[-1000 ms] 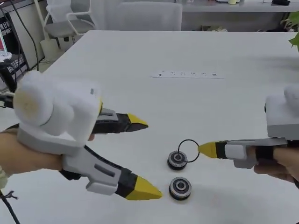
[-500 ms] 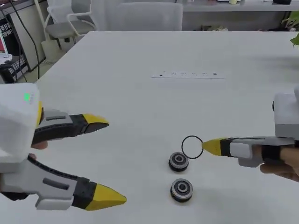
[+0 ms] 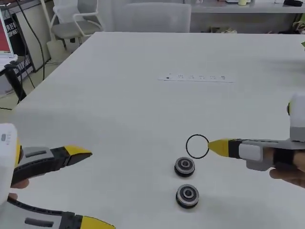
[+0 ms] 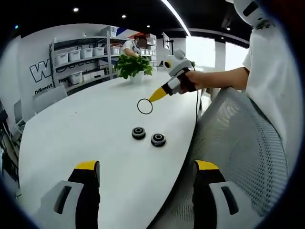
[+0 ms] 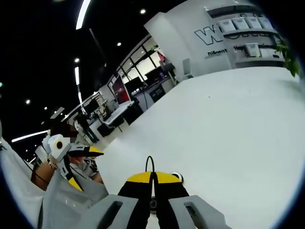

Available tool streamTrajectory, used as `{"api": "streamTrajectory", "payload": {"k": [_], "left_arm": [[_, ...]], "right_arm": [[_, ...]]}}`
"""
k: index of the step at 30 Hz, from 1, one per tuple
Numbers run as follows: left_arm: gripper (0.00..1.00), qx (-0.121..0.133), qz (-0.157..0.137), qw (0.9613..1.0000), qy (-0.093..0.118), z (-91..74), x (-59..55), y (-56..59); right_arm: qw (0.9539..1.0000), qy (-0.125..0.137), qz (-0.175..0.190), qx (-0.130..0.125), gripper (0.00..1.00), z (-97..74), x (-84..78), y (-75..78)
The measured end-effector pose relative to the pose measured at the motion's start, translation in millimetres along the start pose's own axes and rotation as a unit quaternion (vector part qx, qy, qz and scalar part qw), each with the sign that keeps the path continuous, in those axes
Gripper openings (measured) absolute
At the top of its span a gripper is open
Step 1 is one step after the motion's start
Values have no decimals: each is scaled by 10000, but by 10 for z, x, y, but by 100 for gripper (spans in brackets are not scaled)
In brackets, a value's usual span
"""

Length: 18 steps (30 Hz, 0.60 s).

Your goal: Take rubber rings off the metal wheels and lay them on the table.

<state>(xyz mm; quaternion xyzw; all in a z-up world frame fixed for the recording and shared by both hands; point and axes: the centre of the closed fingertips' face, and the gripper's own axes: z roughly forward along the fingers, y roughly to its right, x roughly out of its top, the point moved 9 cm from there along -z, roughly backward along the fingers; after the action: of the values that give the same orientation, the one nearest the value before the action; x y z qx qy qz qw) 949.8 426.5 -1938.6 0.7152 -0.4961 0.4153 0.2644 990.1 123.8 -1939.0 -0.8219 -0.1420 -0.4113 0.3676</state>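
chair (image 3: 71,21): seen beyond the table's far left corner, well apart from the work.
left gripper (image 3: 97,188): found at the lower left of the head view. Its yellow-tipped jaws are spread wide, and nothing is held or touched between them.
table (image 3: 143,95): white; the wheels are carried on its near right part.
socket strip (image 3: 195,78): laid flat near the middle of the table, well beyond the wheels.
far wheel (image 3: 184,166): laid flat on the table, just below the ring in the head view.
near wheel (image 3: 188,196): laid flat just beside the far wheel, on the person's side, and apart from it.
rubber ring (image 3: 197,135): thin and black, pinched at its right edge. It is held apart from both wheels; whether the table is touched cannot be told.
right gripper (image 3: 214,147): brought in from the right, its jaws pressed together on the rubber ring. In the right gripper view the ring is seen edge-on above the closed tips, and a wheel is partly hidden behind them.
plant (image 4: 133,66): set at the table's far end, beyond the right gripper in the left gripper view.
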Motion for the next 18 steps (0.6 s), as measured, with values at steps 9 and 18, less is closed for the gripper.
{"api": "streamTrajectory", "payload": {"k": [9, 18], "left_arm": [[77, 54, -201, 9998, -70, 60, -101, 47], [77, 117, -337, 9993, -101, 77, -140, 32]], "right_arm": [[9998, 139, -133, 112, 0, 5, 50, -94], [9992, 187, -249, 243, 0, 58, 71, -198]]}}
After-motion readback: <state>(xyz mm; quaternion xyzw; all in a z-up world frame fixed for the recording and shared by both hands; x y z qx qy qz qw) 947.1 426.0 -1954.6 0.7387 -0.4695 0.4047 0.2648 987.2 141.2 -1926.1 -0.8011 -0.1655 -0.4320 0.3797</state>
